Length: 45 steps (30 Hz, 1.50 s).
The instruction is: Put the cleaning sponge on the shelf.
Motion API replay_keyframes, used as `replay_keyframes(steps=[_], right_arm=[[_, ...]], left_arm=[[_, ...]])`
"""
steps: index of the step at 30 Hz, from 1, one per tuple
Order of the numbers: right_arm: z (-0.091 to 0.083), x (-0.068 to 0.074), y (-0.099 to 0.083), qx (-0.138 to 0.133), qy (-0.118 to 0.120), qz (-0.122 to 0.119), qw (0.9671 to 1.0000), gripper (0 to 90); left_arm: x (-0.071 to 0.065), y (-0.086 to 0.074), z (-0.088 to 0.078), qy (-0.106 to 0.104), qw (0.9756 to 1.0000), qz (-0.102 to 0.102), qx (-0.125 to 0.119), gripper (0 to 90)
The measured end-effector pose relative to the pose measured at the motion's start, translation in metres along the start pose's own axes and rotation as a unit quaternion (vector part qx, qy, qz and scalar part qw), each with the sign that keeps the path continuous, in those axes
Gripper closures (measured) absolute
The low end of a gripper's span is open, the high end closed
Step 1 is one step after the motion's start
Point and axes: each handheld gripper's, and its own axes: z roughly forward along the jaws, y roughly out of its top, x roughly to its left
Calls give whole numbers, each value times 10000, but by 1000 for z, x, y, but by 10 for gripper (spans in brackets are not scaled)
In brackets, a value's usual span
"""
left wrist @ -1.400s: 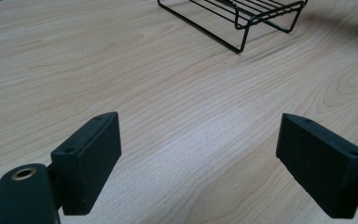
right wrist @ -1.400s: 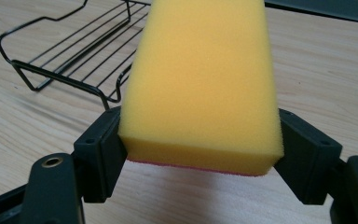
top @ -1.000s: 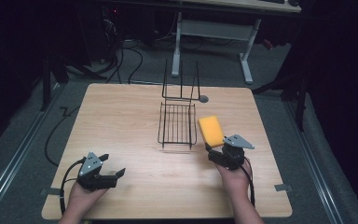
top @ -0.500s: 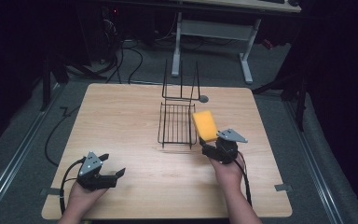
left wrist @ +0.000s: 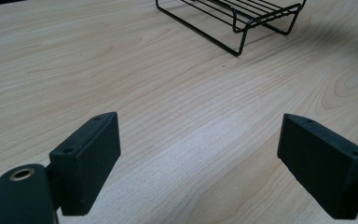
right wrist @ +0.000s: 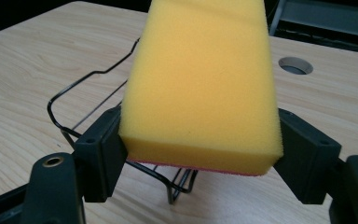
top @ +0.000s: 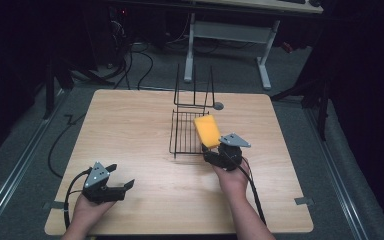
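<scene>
While pinched btwn R claw [right wrist: 200, 154] pads, yellow sponge [right wrist: 205, 79] above wire rack [top: 187, 132] edge; L claw [left wrist: 200, 163] wide open, empty

Table evenly lit from above, surroundings dark; pictures slightly soft.

High view overhead (gripper views close); all share rack [top: 190, 132].
</scene>
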Motion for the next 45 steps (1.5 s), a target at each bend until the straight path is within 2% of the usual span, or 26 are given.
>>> replay_keyframes(steps=[17, 27, 28, 30, 35, 41, 45], right_arm=[[17, 17, 8, -71, 157, 20, 9999, 258], [32, 22, 10, 32, 181, 29, 9998, 259], [33, 23, 10, 32, 186, 37, 9998, 259], [35, 26, 10, 63, 209, 21, 9998, 259], [40, 35, 17, 41, 225, -33, 9997, 258], [54, 40, 19, 191, 166, 23, 9997, 257], [64, 42, 18, 290, 140, 60, 9995, 257]], left_arm=[[0, 0, 0, -39, 10000, 11, 13, 139], [2, 0, -2, -22, 10000, -45, -40, 139], [2, -1, -2, -29, 9999, -106, -76, 139], [3, -1, -2, -57, 9998, -160, -75, 139], [2, -1, -1, -90, 9999, -103, -61, 139], [2, 0, -3, -97, 9999, -73, -83, 139], [3, 0, -3, -107, 9998, -122, -111, 139]])
